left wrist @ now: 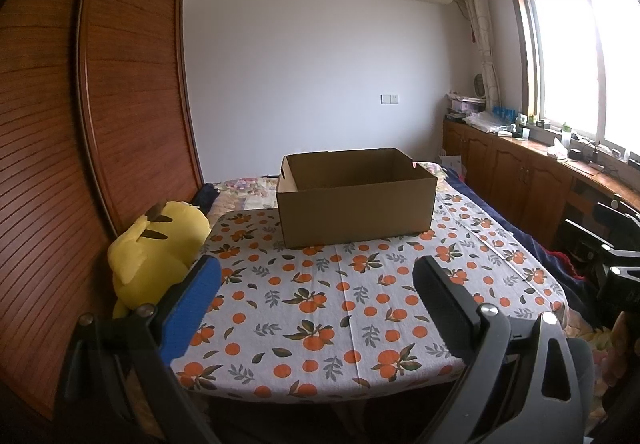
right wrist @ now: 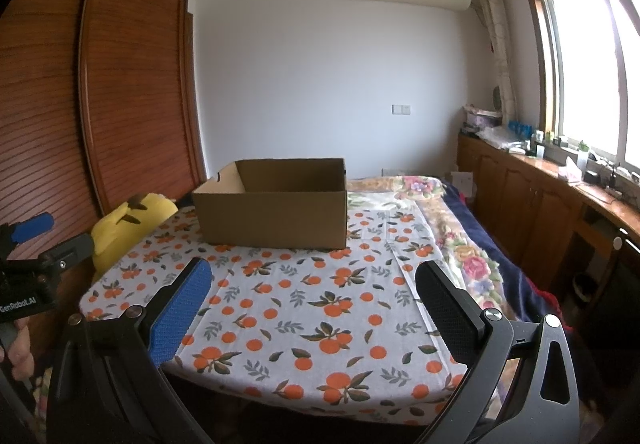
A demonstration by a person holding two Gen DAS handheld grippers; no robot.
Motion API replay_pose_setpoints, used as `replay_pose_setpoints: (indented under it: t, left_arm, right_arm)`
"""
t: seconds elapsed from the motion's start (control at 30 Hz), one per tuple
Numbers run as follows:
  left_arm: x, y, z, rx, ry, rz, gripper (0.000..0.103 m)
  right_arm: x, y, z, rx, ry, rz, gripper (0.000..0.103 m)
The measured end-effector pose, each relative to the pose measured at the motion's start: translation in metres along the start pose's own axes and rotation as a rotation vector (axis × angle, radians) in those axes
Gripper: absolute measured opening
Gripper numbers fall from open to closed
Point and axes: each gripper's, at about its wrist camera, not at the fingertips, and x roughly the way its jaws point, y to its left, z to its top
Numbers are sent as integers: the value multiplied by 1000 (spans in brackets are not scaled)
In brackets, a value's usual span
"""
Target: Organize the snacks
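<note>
An open cardboard box point(left wrist: 354, 204) sat at the far end of the orange-print surface point(left wrist: 320, 308), beside a yellow plush toy point(left wrist: 156, 248). The left claw point(left wrist: 318, 284) and right claw point(right wrist: 314, 288) hovered near the front edge, both spread wide, gripping nothing.

Open brown cardboard box point(left wrist: 354, 204), upright

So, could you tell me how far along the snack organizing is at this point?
Nothing looks done yet: the cardboard box stands open on the orange-print tablecloth, and no snacks show in either view. Nothing is in hand; the left tongs and right tongs hang open. All sorting remains.
</note>
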Motion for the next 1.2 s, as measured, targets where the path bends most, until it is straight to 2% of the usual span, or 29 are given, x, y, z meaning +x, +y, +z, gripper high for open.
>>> replay_pose_setpoints:
  t: [1.2]
  left_arm:
    - [-3,2,3,1,-3,-2,98]
  right_arm:
    - [0,0,-1,4,3,-3,103]
